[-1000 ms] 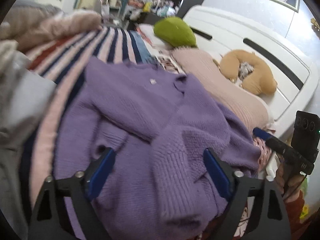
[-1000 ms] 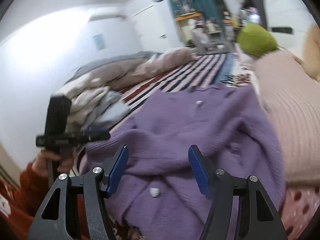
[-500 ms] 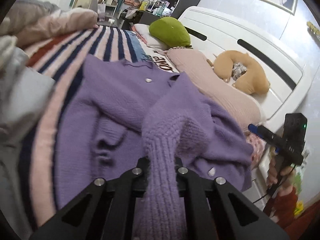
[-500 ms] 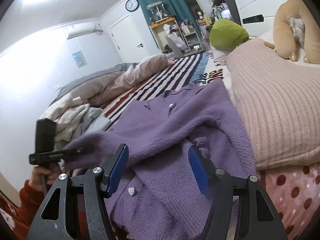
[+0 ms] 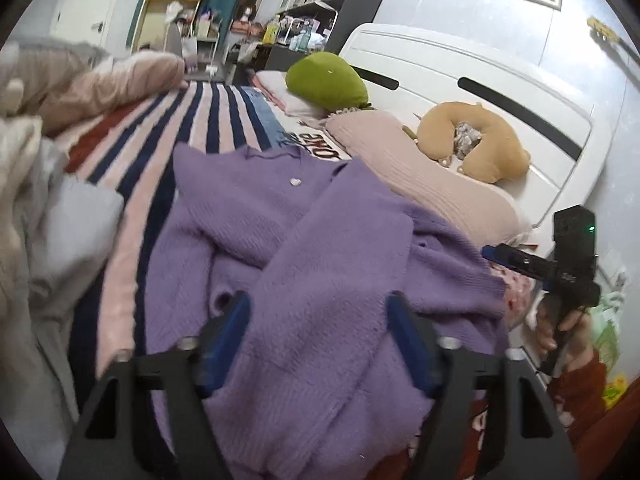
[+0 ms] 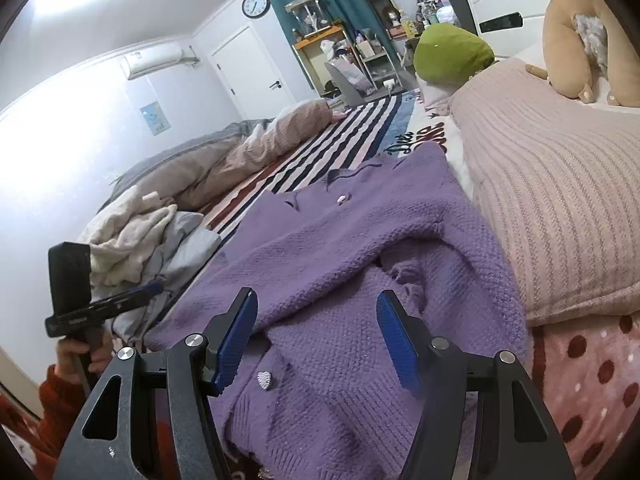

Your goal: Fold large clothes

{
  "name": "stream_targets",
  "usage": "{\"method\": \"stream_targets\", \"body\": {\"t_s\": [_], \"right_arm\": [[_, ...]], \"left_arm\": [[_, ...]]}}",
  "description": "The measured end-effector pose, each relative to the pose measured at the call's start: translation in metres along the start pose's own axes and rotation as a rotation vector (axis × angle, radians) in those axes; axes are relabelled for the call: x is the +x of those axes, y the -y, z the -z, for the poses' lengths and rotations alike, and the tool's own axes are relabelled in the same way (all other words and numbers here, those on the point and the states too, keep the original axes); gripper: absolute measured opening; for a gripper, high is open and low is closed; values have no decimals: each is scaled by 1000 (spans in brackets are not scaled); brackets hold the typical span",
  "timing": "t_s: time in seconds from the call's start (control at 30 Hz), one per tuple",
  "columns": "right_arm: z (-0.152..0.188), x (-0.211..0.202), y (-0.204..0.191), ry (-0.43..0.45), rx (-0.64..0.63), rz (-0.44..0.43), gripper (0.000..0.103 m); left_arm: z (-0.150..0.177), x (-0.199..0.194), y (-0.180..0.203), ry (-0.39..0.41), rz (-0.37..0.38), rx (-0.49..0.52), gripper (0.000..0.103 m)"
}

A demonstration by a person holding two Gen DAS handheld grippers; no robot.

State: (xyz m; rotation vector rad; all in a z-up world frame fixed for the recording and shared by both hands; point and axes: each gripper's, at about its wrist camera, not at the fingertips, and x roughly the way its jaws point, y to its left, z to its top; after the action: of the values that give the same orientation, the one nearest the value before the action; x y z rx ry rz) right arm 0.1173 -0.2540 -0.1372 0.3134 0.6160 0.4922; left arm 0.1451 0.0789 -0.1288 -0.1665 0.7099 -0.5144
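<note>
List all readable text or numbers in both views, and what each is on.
"ONE": partial dark print on the white bedding beyond the purple cardigan; the rest is covered.
Script word plus block letters, same print: not legible.
Wall clock: numerals too small.
Wall poster: blurred.

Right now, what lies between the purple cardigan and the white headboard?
In the left wrist view, a pink ribbed blanket lies between the purple cardigan and the white headboard, with a tan neck pillow behind it.

Cardigan (image 5: 312, 240) spread on striped blanket (image 5: 192, 128), one sleeve (image 5: 340, 280) folded across its front. Knitted blanket (image 6: 560, 208) to its right; heap of clothes (image 6: 140, 236) to its left.
</note>
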Motion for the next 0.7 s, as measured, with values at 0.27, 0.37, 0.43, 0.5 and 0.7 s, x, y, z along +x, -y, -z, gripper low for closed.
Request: {"method": "stream_targets", "body": {"t_s": [0.27, 0.37, 0.43, 0.5, 0.7], "right_arm": [[11, 0, 1, -19, 4, 34, 58], [18, -7, 12, -23, 43, 42, 59], [22, -15, 20, -22, 58, 71, 59], [27, -29, 27, -14, 60, 122, 59], [48, -67, 52, -20, 91, 209, 69]], "left_arm": [[26, 54, -10, -177, -64, -12, 42], [40, 61, -15, -169, -75, -11, 45], [41, 54, -11, -154, -79, -11, 52], [39, 41, -5, -134, -64, -20, 77], [46, -8, -5, -74, -183, 3, 84]]}}
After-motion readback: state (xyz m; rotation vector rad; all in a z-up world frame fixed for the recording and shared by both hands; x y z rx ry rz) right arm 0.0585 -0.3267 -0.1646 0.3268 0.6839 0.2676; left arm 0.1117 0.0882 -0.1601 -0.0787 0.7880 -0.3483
